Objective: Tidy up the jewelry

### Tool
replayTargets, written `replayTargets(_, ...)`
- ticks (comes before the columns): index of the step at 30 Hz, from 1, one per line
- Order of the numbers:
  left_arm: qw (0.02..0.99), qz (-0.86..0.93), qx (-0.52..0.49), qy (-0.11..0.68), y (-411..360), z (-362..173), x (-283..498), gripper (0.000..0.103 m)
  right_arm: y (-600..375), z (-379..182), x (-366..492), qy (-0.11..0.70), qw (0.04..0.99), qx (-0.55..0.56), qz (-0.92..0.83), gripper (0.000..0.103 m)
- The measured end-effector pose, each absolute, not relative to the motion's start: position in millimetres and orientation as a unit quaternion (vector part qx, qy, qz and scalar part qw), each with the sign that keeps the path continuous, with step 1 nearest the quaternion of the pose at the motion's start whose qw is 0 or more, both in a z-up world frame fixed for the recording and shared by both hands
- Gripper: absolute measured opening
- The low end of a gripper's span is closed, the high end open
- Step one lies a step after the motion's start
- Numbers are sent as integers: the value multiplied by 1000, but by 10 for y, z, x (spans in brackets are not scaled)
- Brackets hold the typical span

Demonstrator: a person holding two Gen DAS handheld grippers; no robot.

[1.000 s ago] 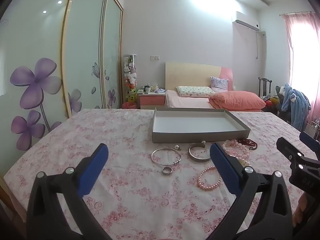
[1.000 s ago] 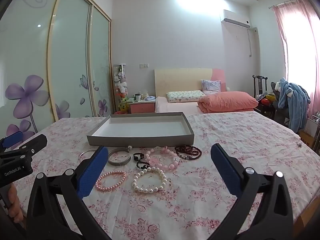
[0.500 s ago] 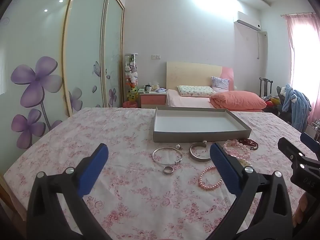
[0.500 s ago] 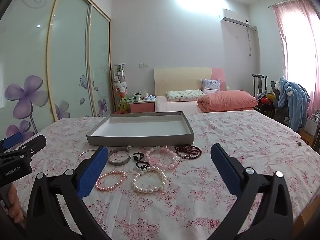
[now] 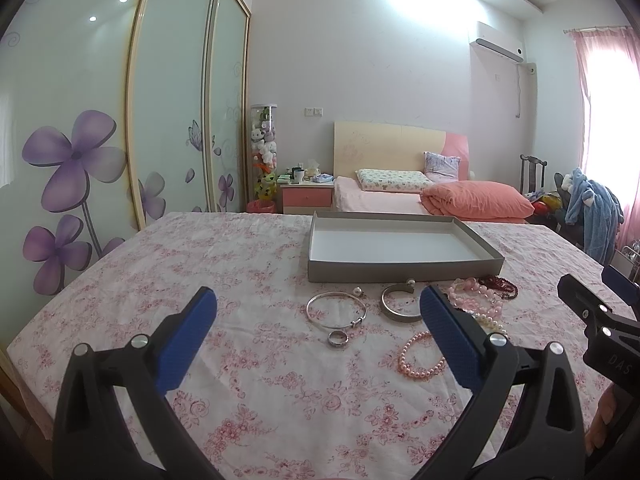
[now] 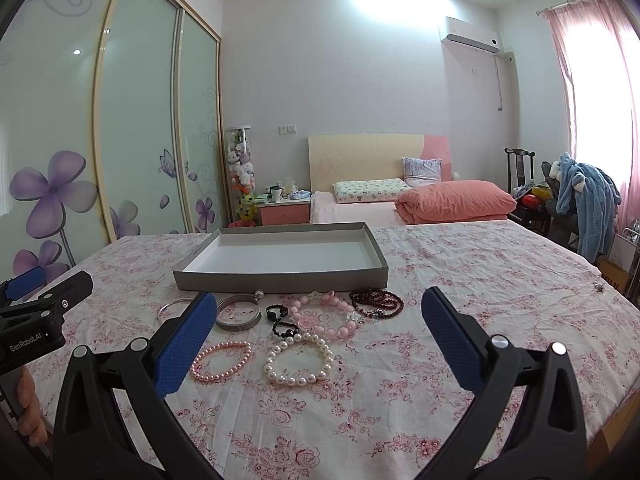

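Note:
A grey tray [image 5: 404,270] [image 6: 280,280] with a bare white floor sits on the floral tablecloth. In front of it lie a thin silver bangle [image 5: 336,311], a silver ring [image 5: 338,338], a wide silver cuff [image 5: 400,305] [image 6: 239,317], a pink pearl bracelet [image 5: 420,356] [image 6: 222,360], a white pearl bracelet [image 6: 298,360], a pink bead necklace [image 6: 332,320], black beads [image 6: 280,320] and dark red beads [image 6: 376,302]. My left gripper [image 5: 318,320] is open and empty, short of the bangle and ring. My right gripper [image 6: 318,320] is open and empty, short of the pearl bracelets.
The table [image 6: 480,280] is covered in a pink floral cloth. A small metal piece [image 6: 599,288] lies near its right edge. Beyond it are a bed [image 5: 400,196], a nightstand [image 5: 307,196], wardrobe doors [image 5: 120,120] and a chair with clothes [image 6: 580,208].
Both views have crept slightly closer to the jewelry. Both grippers stay open and nothing on the table has moved.

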State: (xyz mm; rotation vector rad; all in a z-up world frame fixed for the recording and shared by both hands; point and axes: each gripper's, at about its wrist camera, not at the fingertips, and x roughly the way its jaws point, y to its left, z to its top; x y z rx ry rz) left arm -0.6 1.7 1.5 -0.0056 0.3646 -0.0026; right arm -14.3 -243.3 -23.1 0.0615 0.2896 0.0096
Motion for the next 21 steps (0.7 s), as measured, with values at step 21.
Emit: replayTargets(21,983,-1,-3,184,11,-11,6,99,-2445,-250,-127,146,989,32,5,101)
